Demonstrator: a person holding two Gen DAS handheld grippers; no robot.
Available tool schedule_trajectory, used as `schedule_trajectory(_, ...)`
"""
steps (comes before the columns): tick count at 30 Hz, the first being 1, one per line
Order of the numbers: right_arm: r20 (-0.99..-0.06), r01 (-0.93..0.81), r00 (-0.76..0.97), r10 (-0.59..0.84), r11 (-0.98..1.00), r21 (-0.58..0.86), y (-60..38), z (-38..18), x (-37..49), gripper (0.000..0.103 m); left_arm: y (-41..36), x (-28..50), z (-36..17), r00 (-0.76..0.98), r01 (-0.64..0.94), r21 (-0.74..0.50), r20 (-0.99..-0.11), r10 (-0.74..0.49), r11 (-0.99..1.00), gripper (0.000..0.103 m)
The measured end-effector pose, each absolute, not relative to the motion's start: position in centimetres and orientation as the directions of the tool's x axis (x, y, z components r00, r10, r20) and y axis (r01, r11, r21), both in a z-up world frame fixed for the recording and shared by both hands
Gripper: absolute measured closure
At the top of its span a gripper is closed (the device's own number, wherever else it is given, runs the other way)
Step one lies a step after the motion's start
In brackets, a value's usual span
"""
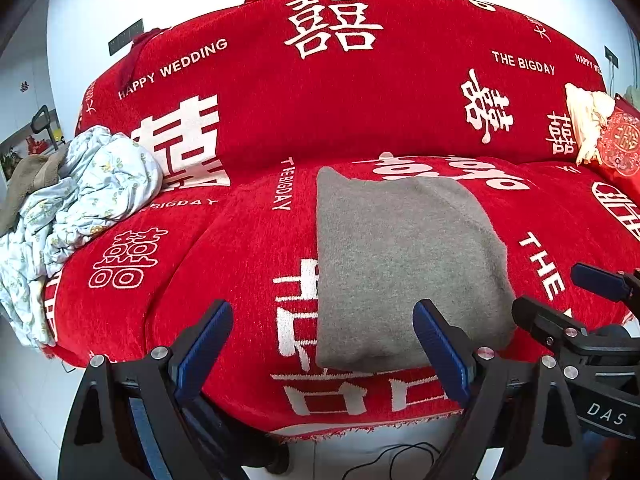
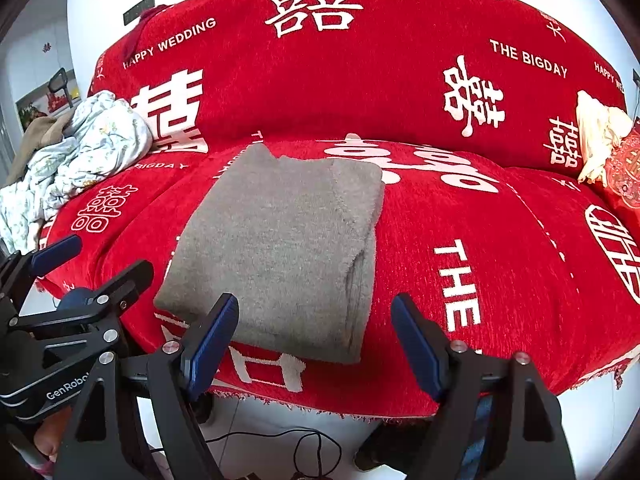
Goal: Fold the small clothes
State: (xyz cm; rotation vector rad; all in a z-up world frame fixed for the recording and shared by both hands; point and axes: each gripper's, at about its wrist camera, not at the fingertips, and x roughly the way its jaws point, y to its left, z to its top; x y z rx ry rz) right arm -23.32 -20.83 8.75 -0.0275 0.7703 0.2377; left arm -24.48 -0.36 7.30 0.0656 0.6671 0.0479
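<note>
A grey knitted garment (image 1: 404, 264) lies folded into a rectangle on the red sofa seat (image 1: 240, 264); it also shows in the right wrist view (image 2: 280, 248). My left gripper (image 1: 324, 344) is open and empty, held just in front of the garment's near edge. My right gripper (image 2: 316, 340) is open and empty, also in front of the near edge, to the right of the left one. The right gripper shows in the left wrist view (image 1: 560, 304), and the left gripper in the right wrist view (image 2: 80, 268).
A crumpled pale blue floral cloth (image 1: 80, 200) and a brown cloth (image 1: 32, 180) lie piled on the sofa's left end. A cream cloth (image 1: 588, 124) and a red cushion (image 1: 620, 144) sit at the right end. A black cable (image 2: 288, 444) lies on the floor below the seat.
</note>
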Motion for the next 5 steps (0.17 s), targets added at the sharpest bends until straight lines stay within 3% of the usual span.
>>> schedule_trajectory(5,-0.693,-0.223,0.692,0.202,0.973,0.062,-20.76,8.73,-23.32,0.022,-0.15,-24.37,7.25,0.784,-0.021,0.076,-0.617,0.063,0.997,0.011)
